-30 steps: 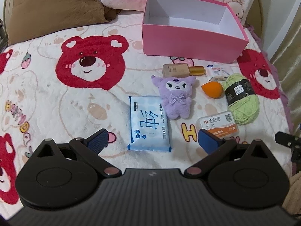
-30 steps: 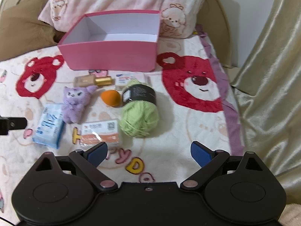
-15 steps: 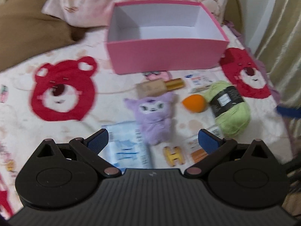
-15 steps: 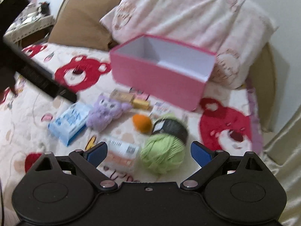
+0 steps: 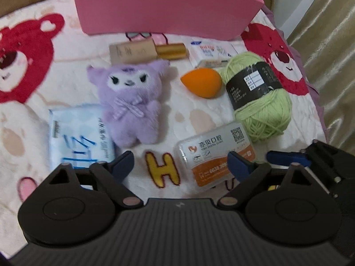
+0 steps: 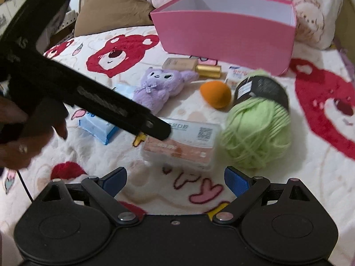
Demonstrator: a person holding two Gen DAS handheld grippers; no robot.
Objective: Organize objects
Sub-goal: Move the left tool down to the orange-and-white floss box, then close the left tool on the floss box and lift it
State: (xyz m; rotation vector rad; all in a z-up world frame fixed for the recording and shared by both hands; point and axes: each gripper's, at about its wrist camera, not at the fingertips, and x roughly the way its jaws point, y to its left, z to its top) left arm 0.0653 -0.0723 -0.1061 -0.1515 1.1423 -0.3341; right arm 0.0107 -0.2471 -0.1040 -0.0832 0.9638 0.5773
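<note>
On the bear-print blanket lie a purple plush (image 5: 131, 102) (image 6: 159, 84), a blue tissue pack (image 5: 75, 137), a beige bottle (image 5: 142, 51), an orange sponge (image 5: 202, 79), green yarn (image 5: 259, 95) (image 6: 257, 133) and a clear card box (image 5: 213, 157) (image 6: 182, 146). Behind them stands the pink box (image 5: 166, 6) (image 6: 221, 28), its inside white. My left gripper (image 5: 180, 164) hangs low over the card box's left end, jaws closing, pads touching nothing. My right gripper (image 6: 176, 178) is just short of the same card box, jaws closing with only blanket between them.
A small white packet (image 5: 208, 52) lies by the bottle. A pink pillow (image 6: 310, 17) and a brown cushion (image 6: 106, 8) lean behind the pink box. A gold curtain (image 5: 328, 44) hangs past the bed's right edge. A person's hand (image 6: 20, 137) holds the left tool.
Both grippers have come down and closer to the objects. The left tool now reaches across the right wrist view over the card box, and its jaws stand narrower.
</note>
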